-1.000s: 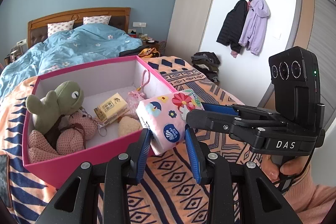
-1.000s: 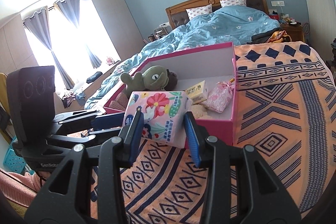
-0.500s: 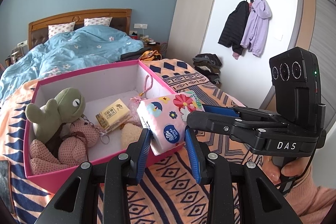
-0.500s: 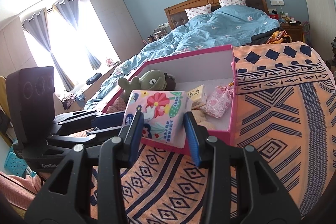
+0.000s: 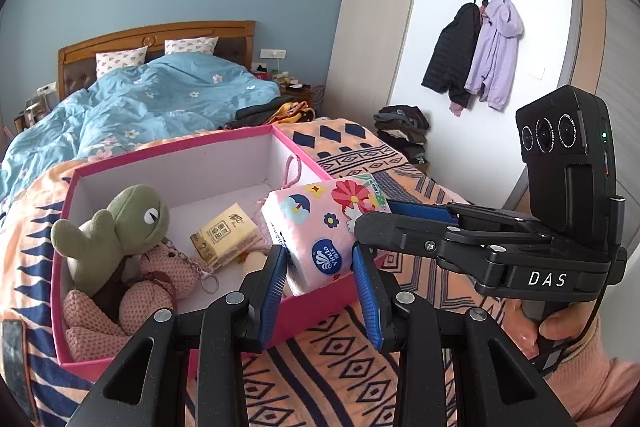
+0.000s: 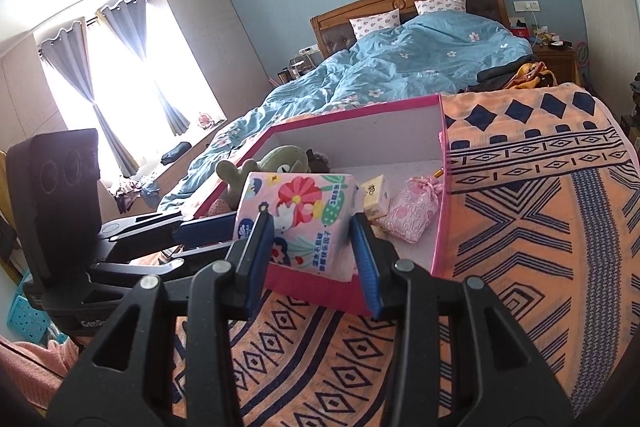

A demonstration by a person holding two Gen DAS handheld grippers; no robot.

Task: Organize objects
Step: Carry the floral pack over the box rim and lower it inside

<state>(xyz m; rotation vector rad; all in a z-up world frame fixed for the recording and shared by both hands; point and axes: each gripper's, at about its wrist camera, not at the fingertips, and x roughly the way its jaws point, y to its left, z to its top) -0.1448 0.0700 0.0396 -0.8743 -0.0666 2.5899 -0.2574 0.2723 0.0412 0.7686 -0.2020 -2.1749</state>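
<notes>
We pinch the floral tissue pack between the blue pads of our right gripper. Our left gripper closes its pads on the other end of the pack, so both hold it over the near corner of the pink box. Inside the box lie a green plush toy, a yellow tissue packet and a pink pouch. The box stands on an orange patterned blanket.

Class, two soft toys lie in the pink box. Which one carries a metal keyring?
The pink knitted bear. A chain and ring hang from it, while the green turtle leaning above it shows none.
</notes>
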